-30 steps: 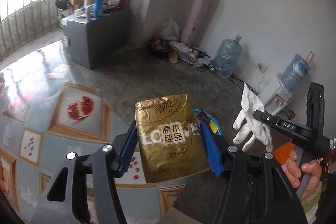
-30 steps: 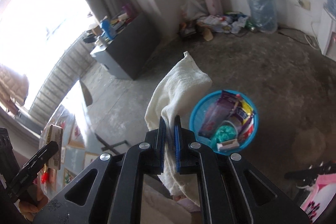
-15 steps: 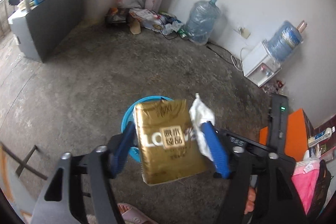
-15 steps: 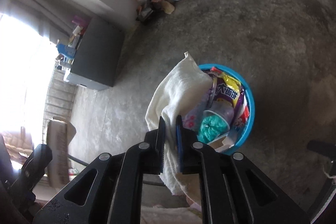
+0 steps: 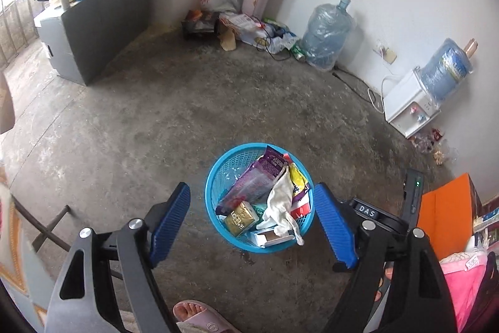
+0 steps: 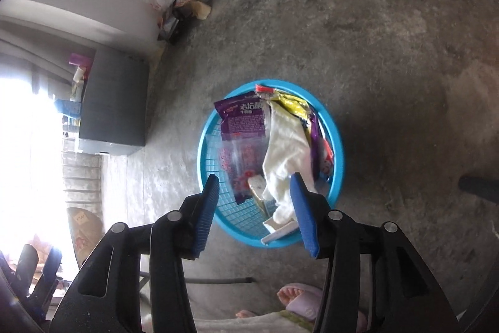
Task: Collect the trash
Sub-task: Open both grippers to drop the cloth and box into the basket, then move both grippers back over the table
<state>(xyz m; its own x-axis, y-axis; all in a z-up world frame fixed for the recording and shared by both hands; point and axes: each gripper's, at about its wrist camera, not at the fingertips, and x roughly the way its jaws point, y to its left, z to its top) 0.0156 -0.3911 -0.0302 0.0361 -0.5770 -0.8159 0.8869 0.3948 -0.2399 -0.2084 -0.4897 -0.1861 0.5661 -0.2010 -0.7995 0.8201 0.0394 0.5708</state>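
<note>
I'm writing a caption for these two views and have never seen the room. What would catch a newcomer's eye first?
The bright blue basket on the grey concrete floor, heaped with wrappers: a purple packet, a gold pack and a white glove draped on top. Framing it are the blue-padded left tongs and right tongs, both open and empty. Against the far wall stands a big water bottle.

a big water bottle (image 5: 327, 35) by the white wall, a grey cabinet (image 5: 93, 30), a pink slipper (image 5: 204, 317)
</note>
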